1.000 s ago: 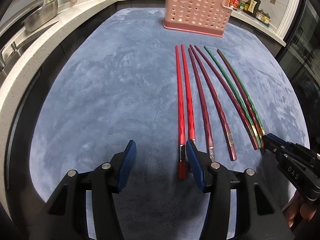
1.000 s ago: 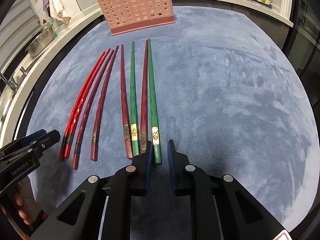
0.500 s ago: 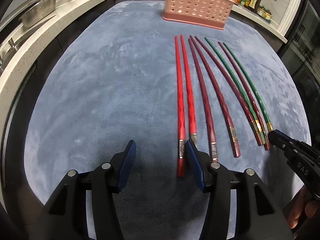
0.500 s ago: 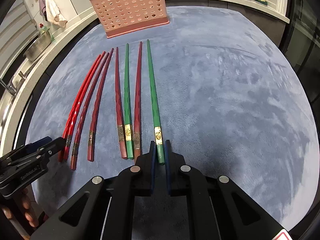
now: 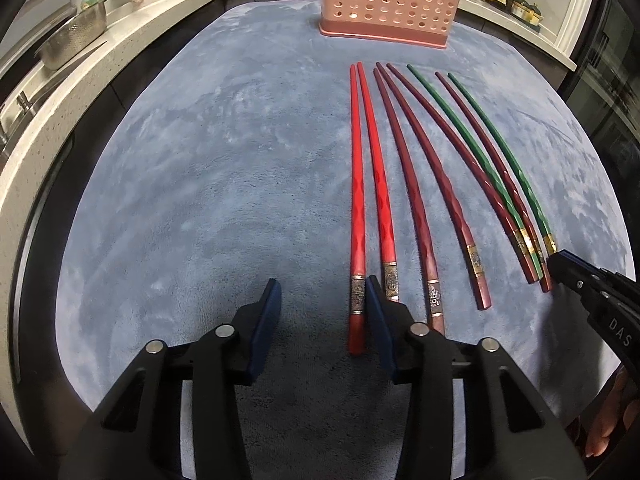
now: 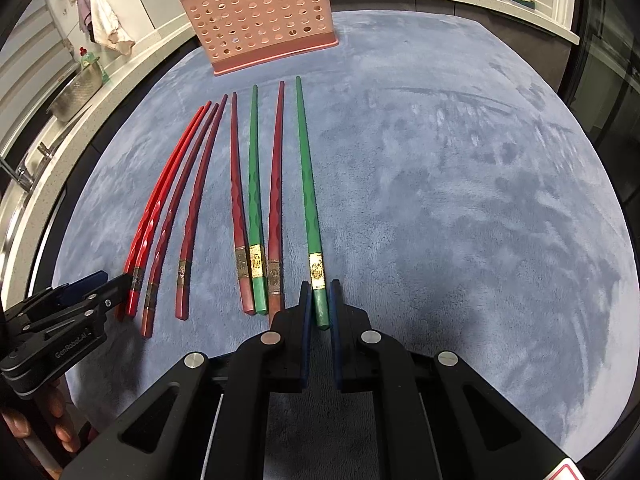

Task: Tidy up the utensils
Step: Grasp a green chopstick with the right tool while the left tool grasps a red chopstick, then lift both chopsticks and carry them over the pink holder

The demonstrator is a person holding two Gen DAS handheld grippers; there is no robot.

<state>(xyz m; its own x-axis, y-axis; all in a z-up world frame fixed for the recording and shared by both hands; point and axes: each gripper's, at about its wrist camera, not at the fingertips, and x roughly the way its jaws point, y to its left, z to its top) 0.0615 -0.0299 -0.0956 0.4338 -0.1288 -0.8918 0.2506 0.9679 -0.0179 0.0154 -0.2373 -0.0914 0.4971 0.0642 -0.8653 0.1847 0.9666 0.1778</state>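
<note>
Right fingers (image 6: 320,300) clamp the green chopstick (image 6: 307,184); left fingers (image 5: 322,320), closing, straddle the red chopstick (image 5: 357,216).

- Left of the row of chopsticks (image 5: 400,184) I see the blue mat (image 5: 208,184) bare out to the surface's edge; a claw could pass there freely.
- Right of the row, in the right wrist view, the mat is bare too.
- Beyond the chopstick tips the pink basket (image 6: 260,20) stands upright, blocking the far side.
- Past the mat's left edge, a metal colander (image 5: 74,38) sits on the surface.
</note>
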